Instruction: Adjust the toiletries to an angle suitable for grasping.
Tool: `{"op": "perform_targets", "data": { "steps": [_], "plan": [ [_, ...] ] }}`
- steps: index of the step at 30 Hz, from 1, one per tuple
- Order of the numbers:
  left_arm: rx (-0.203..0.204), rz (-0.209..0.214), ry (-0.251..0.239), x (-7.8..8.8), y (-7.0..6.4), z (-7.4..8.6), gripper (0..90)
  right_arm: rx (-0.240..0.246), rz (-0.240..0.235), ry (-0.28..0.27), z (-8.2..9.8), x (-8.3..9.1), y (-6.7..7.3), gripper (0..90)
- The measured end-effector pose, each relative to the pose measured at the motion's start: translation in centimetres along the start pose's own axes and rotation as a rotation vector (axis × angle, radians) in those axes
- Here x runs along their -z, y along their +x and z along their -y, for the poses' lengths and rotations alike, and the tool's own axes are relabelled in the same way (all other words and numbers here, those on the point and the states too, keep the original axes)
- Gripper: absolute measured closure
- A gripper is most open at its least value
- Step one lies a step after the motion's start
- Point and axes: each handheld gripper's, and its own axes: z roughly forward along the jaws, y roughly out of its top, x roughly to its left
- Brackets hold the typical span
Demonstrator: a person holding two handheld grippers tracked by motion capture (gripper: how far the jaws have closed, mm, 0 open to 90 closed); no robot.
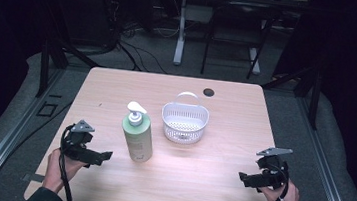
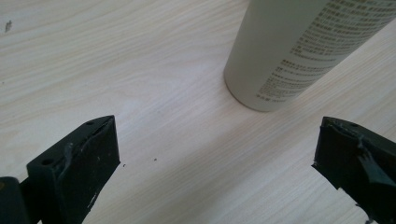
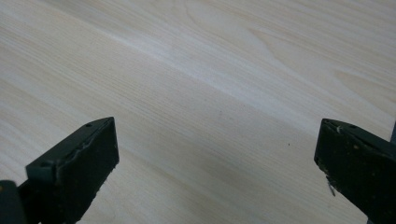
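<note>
A pale green pump bottle [image 1: 138, 133] with a white pump head stands upright on the wooden table [image 1: 208, 184], left of centre. To its right sits a white perforated basket [image 1: 184, 122] with a raised handle. My left gripper [image 1: 102, 157] rests near the table's front left, open, its jaws pointing right toward the bottle. In the left gripper view the bottle's base [image 2: 280, 65] stands ahead and to the right, apart from the open gripper [image 2: 217, 158]. My right gripper [image 1: 244, 179] is open at the front right, pointing left; its view has bare wood between the jaws [image 3: 217, 158].
A small dark round hole [image 1: 208, 91] marks the table's far edge. Beyond the table stand chair and desk legs on a grey floor. Black frame rails run along both sides of the table.
</note>
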Motion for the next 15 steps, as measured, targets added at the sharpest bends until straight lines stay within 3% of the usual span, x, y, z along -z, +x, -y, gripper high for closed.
{"op": "perform_targets", "data": {
  "steps": [7, 15],
  "plan": [
    [-0.007, 0.009, 0.017, 0.2, -0.8, -0.6, 0.0, 0.029, 0.007, 0.030, -0.1, -0.5, -0.2, 0.0],
    [-0.003, 0.028, 0.041, 0.3, -1.4, -1.1, 0.0, 0.021, -0.003, 0.049, -0.1, -0.9, -0.4, 0.0]
  ]
}}
